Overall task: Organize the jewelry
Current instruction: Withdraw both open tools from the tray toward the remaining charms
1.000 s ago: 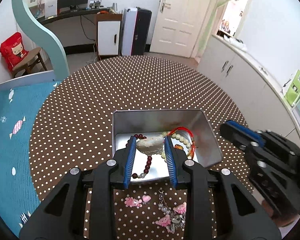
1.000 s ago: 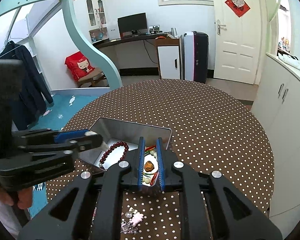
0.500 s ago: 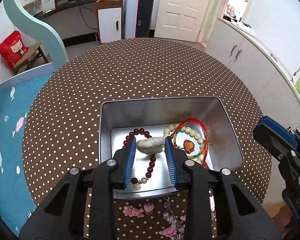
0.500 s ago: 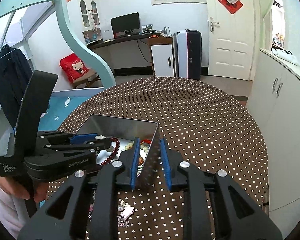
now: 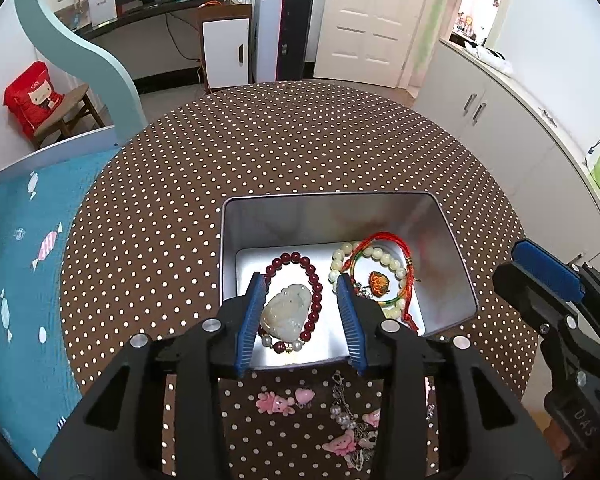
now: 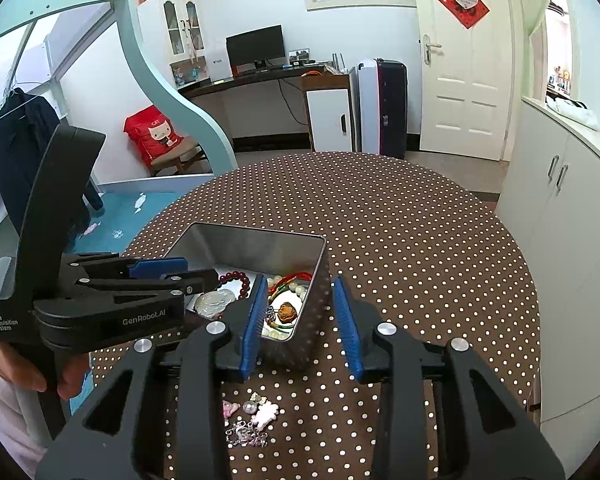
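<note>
A metal tin (image 5: 328,216) stands on the brown dotted tablecloth (image 5: 260,152). In it lie a dark red bead bracelet (image 5: 300,258), a pale bead bracelet (image 5: 380,254) and a red-green cord with an orange pendant (image 5: 379,283). A white jade pendant (image 5: 286,312) rests on the red bracelet, between the opening jaws of my left gripper (image 5: 300,292); the right pad stands apart from it. My right gripper (image 6: 300,280) straddles the tin's (image 6: 300,344) near right wall, jaws opening, the outer pad clear of the wall.
Loose pink charms (image 5: 278,402) and a beaded chain (image 5: 352,432) lie on the cloth in front of the tin, also the charms (image 6: 256,416) below my right gripper. A hand (image 6: 32,376) holds the left gripper. White cabinets (image 6: 560,200) stand right of the table.
Both pairs of jaws have widened. The white pendant, pinched between the left pads before, now lies in the tin. The right pads, nearly closed at the tin's wall, have spread apart.
</note>
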Tool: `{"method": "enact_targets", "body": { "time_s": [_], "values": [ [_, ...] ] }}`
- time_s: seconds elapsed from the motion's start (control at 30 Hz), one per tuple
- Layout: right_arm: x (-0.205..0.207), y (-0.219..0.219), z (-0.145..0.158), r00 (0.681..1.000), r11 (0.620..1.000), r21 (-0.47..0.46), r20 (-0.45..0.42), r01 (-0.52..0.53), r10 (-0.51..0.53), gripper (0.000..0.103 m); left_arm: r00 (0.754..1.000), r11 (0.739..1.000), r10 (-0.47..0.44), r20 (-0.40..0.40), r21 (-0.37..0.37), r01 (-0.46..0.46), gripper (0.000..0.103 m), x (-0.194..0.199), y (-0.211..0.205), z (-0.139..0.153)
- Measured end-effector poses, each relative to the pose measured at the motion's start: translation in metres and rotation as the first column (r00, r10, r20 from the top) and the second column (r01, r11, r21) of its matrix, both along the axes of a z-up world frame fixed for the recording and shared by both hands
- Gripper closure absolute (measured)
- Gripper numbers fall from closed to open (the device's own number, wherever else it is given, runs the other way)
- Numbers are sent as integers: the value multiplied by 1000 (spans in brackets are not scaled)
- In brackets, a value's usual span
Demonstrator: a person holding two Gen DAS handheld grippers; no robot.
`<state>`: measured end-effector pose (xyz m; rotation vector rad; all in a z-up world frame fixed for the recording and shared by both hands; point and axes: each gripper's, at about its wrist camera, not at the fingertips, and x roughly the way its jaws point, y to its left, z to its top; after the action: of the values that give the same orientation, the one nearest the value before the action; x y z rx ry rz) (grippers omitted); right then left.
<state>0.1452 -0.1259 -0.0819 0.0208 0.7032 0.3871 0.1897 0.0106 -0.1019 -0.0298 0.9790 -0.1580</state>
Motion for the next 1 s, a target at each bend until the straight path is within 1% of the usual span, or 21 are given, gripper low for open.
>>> {"method": "enact_targets", "body": {
  "time_s": [0.03, 0.07, 0.1, 0.23, 0.3, 0.4, 0.43, 0.47, 0.5, 0.53, 0.57, 0.6, 0.67, 0.7, 0.8, 0.87, 0.93, 1.0],
  "values": [
    [-1, 0, 1, 1000, 1000, 0, 2, -1, 1, 67, 1000, 1000, 1, 2, 0, -1, 63, -4, 1, 1],
    [-3, -1, 1, 1000, 1000, -1, 6, -1, 1, 65, 1000, 1000, 6, 11, 3, -6, 58, -7, 1, 3],
    [-6, -1, 2, 1000, 1000, -3, 9, 1, -1, 63, 1000, 1000, 9, 17, 4, -10, 56, -9, 1, 5],
    [-12, -5, 3, 1000, 1000, -2, 11, 6, -6, 59, 999, 1000, 19, 40, -6, -19, 55, -20, 7, 15],
    [-16, -6, 3, 1000, 1000, -2, 11, 12, -12, 52, 998, 1000, 23, 51, -2, -23, 51, -26, 8, 19],
    [-21, -7, 5, 1000, 1000, -3, 15, 24, -24, 48, 997, 1000, 27, 71, -6, -26, 44, -40, 12, 26],
    [-23, -7, 5, 1000, 1000, -3, 17, 25, -25, 47, 997, 1000, 27, 74, -5, -27, 43, -42, 13, 27],
    [-27, -7, 6, 999, 1000, -4, 19, 26, -26, 43, 997, 1000, 31, 78, -3, -31, 41, -48, 15, 28],
    [-30, -7, 6, 999, 1000, -7, 21, 24, -24, 40, 996, 999, 34, 78, -2, -34, 39, -51, 16, 29],
    [-34, -5, 7, 999, 1000, -12, 26, 19, -19, 39, 996, 999, 37, 78, -2, -37, 36, -55, 18, 29],
    [-38, -5, 7, 999, 1000, -15, 31, 14, -14, 39, 996, 999, 40, 80, -2, -40, 30, -58, 18, 29],
    [-43, -4, 7, 999, 1000, -18, 36, 7, -7, 36, 996, 999, 42, 84, 1, -42, 25, -64, 21, 28],
    [-50, -4, 5, 999, 1000, -25, 40, -3, 4, 32, 995, 999, 34, 91, 17, -36, 24, -76, 23, 26],
    [-55, -3, 2, 999, 999, -33, 38, -5, 6, 30, 996, 999, 31, 89, 20, -33, 21, -81, 24, 24],
    [-64, -1, -5, 1000, 998, -58, 22, -9, 10, 30, 997, 1000, 18, 79, 7, -19, 15, -101, 30, 14],
    [-70, 1, -12, 1000, 998, -69, 9, -15, 15, 29, 998, 1000, 16, 62, 2, -16, 15, -114, 33, 6],
    [-75, 1, -18, 1000, 997, -70, -6, -14, 14, 26, 999, 1000, 20, 44, -4, -20, 14, -126, 38, -2],
    [-80, 3, -25, 1000, 998, -65, -22, -17, 15, 25, 999, 1000, 17, 40, 0, -17, 13, -135, 40, -7]
  ]
}}
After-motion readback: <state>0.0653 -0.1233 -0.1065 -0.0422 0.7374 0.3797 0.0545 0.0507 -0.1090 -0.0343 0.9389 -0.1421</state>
